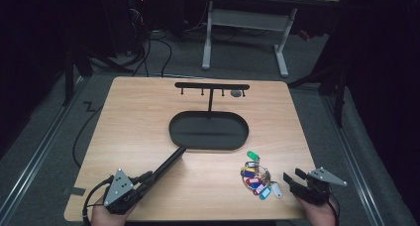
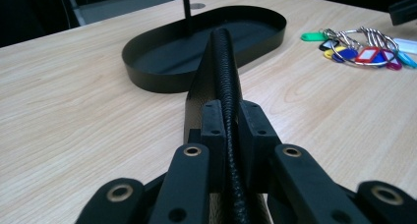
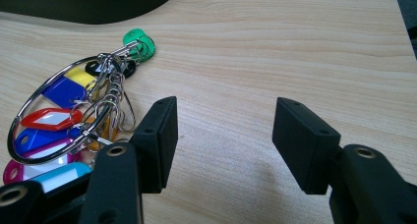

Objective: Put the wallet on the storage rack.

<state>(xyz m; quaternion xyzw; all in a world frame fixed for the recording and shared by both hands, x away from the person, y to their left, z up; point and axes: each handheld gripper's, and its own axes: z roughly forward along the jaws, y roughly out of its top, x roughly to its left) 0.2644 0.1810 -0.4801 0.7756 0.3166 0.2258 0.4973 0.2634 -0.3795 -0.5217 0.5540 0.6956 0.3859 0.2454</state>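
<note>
Your left tongs (image 2: 227, 130) cover the near end of the black leather case (image 2: 223, 76), so in the left gripper view you cannot tell how it ends; its far tip runs toward 12 o'clock and hides part of the black tray (image 2: 162, 79) behind it. The stand's post (image 2: 187, 10) is cut off by the top edge there. In the right gripper view the key tags (image 3: 59, 121) run off the edge at 9 o'clock, and the tongs' body covers the lowest ones. From above, your hands are cut by the bottom edge, and the small grey thing (image 1: 236, 93) under the rack's bar is too small to name.
</note>
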